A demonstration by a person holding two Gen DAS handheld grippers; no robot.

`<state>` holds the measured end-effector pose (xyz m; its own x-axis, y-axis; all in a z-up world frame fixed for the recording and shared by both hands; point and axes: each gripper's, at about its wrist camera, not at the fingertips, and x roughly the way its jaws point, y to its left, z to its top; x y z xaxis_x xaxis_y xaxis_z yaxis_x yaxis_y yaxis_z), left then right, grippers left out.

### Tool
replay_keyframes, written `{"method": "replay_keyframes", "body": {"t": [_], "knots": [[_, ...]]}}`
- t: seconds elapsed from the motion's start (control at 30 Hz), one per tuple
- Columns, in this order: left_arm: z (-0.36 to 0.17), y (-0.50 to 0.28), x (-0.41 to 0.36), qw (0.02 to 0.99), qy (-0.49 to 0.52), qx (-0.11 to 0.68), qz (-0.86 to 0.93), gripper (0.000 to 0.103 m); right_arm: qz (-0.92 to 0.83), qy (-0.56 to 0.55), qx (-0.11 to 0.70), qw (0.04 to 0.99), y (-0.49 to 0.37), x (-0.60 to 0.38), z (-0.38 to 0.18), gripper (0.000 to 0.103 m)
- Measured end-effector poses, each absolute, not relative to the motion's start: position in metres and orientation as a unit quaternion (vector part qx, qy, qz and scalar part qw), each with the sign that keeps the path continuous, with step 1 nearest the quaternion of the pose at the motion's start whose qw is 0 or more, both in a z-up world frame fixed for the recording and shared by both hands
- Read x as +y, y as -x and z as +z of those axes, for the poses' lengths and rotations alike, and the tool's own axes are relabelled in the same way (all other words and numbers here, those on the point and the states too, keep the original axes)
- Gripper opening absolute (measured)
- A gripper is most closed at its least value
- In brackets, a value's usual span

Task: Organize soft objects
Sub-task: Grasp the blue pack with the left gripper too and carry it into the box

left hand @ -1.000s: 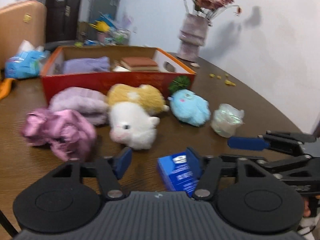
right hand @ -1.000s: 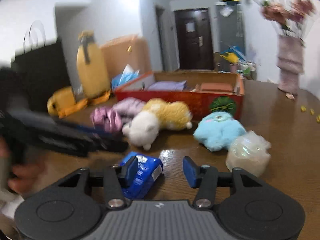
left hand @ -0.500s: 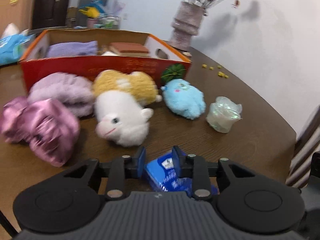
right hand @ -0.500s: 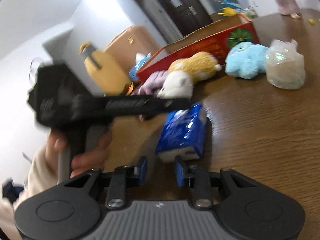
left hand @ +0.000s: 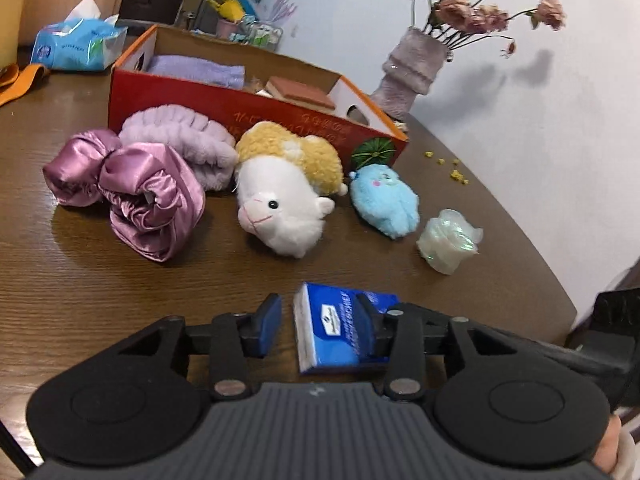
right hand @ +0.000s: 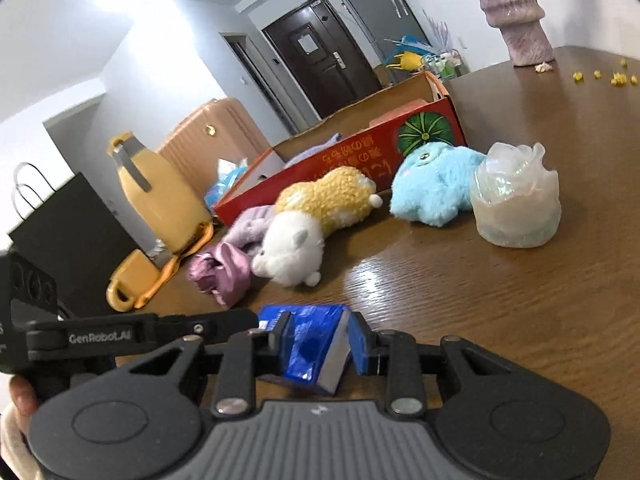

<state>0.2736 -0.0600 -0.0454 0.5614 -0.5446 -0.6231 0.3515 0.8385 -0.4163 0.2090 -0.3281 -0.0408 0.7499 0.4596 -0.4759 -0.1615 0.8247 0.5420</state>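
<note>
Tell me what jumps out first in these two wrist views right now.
The blue tissue pack sits nearest, between the right gripper fingers, with the left gripper open beside it. Behind it on the brown table lie a shiny pink satin bundle, a white and yellow plush and a light blue plush, all in front of the red box.

The brown wooden table (left hand: 100,280) is carrying plenty: a red cardboard box (left hand: 224,108) is sitting at the back, with a lilac headband (left hand: 180,140), a pink satin scrunchie (left hand: 132,188), a white-and-yellow plush (left hand: 288,196) and a blue plush (left hand: 384,200) lying in front. A clear bundle (left hand: 448,244) is resting beside them, a vase (left hand: 412,72) is standing behind, yellow crumbs (left hand: 452,168) are lying nearby.
</note>
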Motion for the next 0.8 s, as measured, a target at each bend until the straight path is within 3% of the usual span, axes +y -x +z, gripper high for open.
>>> {"method": "replay_keyframes", "body": {"t": [0.07,0.33,0.5,0.67,0.8], "knots": [[-0.051,-0.277,-0.062,0.870,0.127,0.402,-0.257,0.024,0.169,-0.248,0.309,0.903,-0.207,-0.329,-0.045,0.028],[-0.061,-0.277,-0.055,0.859,0.165,0.409,-0.262,0.027,0.161,-0.202,0.304,0.917,-0.205,-0.318,-0.041,0.026],[-0.059,-0.270,-0.056,0.864,0.157,0.399,-0.265,0.023,0.161,-0.197,0.306,0.917,-0.203,-0.319,-0.036,0.022],[-0.012,-0.278,-0.050,0.877,0.168,0.349,-0.284,0.022,0.182,-0.201,0.255,0.928,-0.214,-0.331,0.013,0.019],[0.039,-0.331,-0.037,0.895,0.162,0.315,-0.272,0.022,0.215,-0.177,0.231,0.932,-0.280,-0.323,0.061,0.019]]}}
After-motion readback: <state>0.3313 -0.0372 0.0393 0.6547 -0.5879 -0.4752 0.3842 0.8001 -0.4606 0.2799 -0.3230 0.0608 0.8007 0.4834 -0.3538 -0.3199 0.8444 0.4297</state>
